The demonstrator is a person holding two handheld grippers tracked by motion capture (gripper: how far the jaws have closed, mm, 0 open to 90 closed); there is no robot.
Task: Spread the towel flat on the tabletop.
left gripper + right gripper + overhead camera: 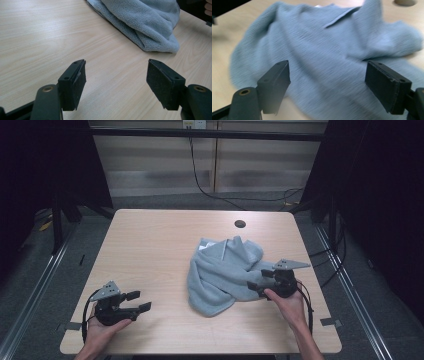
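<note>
A crumpled light blue towel lies on the right half of the wooden table. My right gripper is open at the towel's right edge, jaws pointing left over the cloth. From its own view the towel spreads under and beyond the open gripper, with nothing held between the jaws. My left gripper rests open near the front left of the table, well apart from the towel. Its view has the open gripper over bare wood, with the towel farther ahead to the right.
A round cable hole sits near the table's far edge, also seen as the hole beyond the towel. Black curtains and metal frame posts flank the table. Cables run across the floor behind it.
</note>
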